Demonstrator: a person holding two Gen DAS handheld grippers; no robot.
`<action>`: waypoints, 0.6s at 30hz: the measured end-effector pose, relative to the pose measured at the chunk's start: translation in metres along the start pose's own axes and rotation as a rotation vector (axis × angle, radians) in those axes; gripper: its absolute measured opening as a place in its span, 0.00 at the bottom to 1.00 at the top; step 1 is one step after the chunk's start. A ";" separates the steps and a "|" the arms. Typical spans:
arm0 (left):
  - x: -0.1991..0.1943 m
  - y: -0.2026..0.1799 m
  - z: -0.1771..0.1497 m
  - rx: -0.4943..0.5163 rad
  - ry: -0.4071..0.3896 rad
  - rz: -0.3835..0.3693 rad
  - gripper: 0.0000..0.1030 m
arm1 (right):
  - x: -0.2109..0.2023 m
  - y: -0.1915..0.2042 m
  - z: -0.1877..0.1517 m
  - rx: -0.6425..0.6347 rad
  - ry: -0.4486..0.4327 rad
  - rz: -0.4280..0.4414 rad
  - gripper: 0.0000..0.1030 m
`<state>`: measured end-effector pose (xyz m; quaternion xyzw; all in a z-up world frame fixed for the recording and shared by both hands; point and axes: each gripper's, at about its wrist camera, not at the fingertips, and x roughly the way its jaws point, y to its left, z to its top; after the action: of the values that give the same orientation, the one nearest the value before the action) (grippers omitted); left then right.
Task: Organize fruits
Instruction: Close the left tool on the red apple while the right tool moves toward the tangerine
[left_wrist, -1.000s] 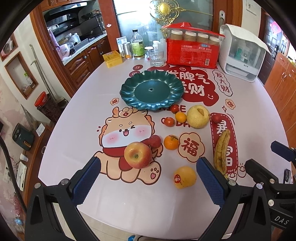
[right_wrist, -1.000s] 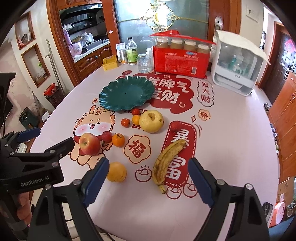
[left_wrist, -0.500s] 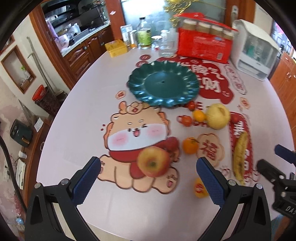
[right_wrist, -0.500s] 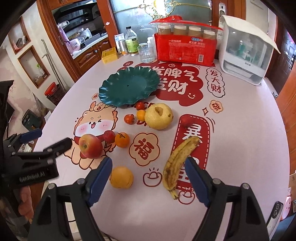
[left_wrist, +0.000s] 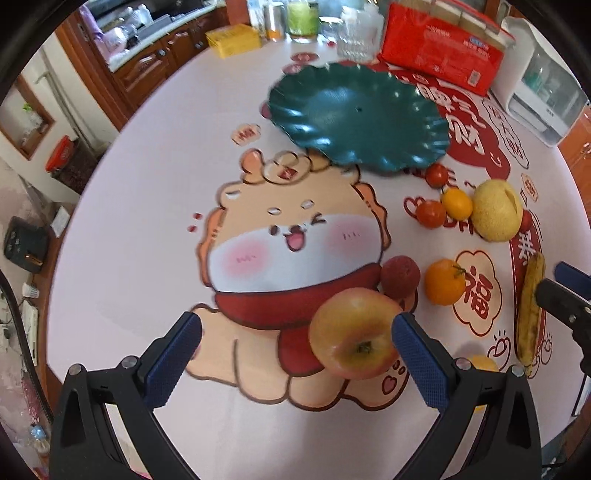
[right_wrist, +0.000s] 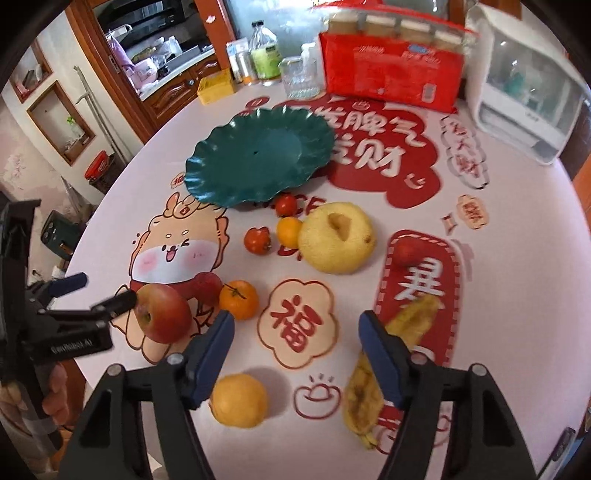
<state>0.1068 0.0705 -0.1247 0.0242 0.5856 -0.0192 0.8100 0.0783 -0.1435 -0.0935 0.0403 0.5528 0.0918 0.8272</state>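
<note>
My left gripper (left_wrist: 295, 343) is open wide, low over the table. A red-yellow apple (left_wrist: 354, 332) lies between its fingers, close against the right pad (left_wrist: 417, 358) and not squeezed. From the right wrist view the left gripper (right_wrist: 96, 291) hangs beside the apple (right_wrist: 162, 314). My right gripper (right_wrist: 295, 347) has its jaws closing, with only tablecloth between them. A spotted banana (right_wrist: 406, 321) lies just outside its right finger and an orange (right_wrist: 240, 404) by its left finger. The green scalloped plate (left_wrist: 354, 118) is empty.
A pear (right_wrist: 336, 236), a tangerine (right_wrist: 238, 299), a red lychee (left_wrist: 400, 277) and small tomatoes (right_wrist: 257, 240) lie between plate and grippers. A red package (right_wrist: 391, 70), a glass (right_wrist: 299, 77) and a white appliance (right_wrist: 528, 99) line the far edge.
Both grippers have sunk toward the table. The left one has come over the apple, which now sits by its right pad. The right one's jaws have narrowed near the banana.
</note>
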 end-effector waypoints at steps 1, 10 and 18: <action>0.004 -0.002 0.000 0.003 0.006 -0.013 0.99 | 0.006 0.002 0.001 -0.008 0.008 0.016 0.63; 0.032 -0.015 0.000 0.032 0.054 -0.112 0.95 | 0.043 0.014 0.003 -0.057 0.088 0.076 0.55; 0.048 -0.017 -0.001 0.033 0.114 -0.171 0.87 | 0.070 0.027 0.009 -0.115 0.128 0.083 0.50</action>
<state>0.1200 0.0535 -0.1710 -0.0116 0.6302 -0.0966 0.7703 0.1099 -0.1031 -0.1488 0.0097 0.5963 0.1600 0.7866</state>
